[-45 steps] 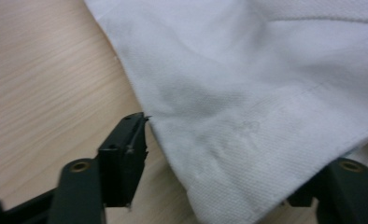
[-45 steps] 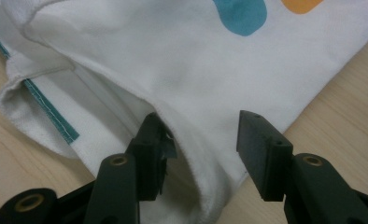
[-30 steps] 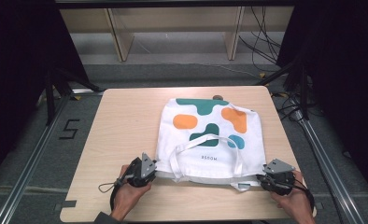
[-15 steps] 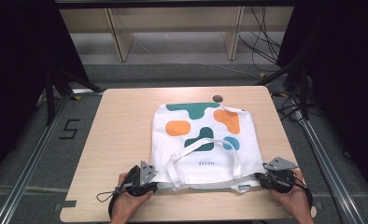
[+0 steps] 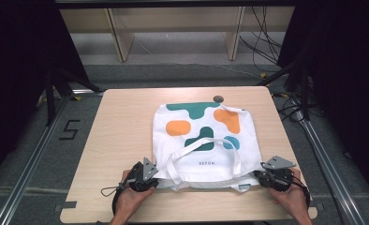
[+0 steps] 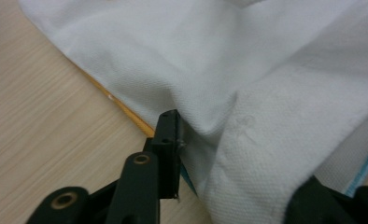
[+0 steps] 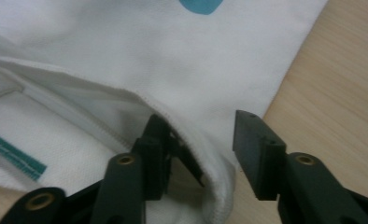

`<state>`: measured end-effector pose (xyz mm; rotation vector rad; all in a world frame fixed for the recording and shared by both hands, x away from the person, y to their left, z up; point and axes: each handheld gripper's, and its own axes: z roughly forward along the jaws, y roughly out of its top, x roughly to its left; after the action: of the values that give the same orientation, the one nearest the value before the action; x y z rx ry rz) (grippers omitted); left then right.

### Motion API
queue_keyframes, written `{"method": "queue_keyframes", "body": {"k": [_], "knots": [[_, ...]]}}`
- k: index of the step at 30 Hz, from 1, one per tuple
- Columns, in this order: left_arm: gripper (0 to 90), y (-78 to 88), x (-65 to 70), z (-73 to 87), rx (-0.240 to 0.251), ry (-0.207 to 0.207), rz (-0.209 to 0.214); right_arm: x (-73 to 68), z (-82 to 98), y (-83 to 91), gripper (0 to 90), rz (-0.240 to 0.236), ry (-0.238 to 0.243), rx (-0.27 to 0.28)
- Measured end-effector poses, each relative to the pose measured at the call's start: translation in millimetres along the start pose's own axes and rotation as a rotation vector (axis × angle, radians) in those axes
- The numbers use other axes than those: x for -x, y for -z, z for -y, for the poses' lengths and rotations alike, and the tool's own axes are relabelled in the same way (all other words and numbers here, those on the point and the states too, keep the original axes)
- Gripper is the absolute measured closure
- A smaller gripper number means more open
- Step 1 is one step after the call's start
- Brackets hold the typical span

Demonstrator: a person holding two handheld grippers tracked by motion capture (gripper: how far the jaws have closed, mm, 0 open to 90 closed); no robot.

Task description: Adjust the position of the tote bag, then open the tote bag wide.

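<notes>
The bag (image 5: 206, 140) is white with dark green, orange and light blue blobs, white straps and small grey lettering. The bench (image 5: 117, 131) is pale wood grain. Each tool (image 5: 151, 174) is black with a grey plate.

Even overhead light, dark surroundings, gripper views soft (close cloth blurred), faint shadows
</notes>
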<state>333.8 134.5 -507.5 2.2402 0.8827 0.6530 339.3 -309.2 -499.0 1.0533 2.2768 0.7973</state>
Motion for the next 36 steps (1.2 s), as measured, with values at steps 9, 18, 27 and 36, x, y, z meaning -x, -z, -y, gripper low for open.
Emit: {"method": "queue_keyframes", "body": {"k": [9, 18, 27, 36], "knots": [[81.0, 5.1, -3.5, -1.9, 0.019, -0.040, 0.013, -1.2, 2.6, 5.9, 73.5, 0.011, 0.050, 0.003], [81.6, 18.8, -7.8, -4.8, 0.084, -0.031, 0.020, -0.3, -5.5, 20.0, 79.0, 0.047, -0.016, 0.122], [82.9, 39.4, -17.6, -17.2, 0.210, -0.001, 0.008, -3.4, -20.5, 41.8, 81.8, 0.089, -0.016, 0.249], [85.3, 68.5, -33.8, -46.1, 0.315, 0.002, -0.020, 5.1, -60.9, 69.6, 83.7, 0.147, 0.080, 0.359]]}}
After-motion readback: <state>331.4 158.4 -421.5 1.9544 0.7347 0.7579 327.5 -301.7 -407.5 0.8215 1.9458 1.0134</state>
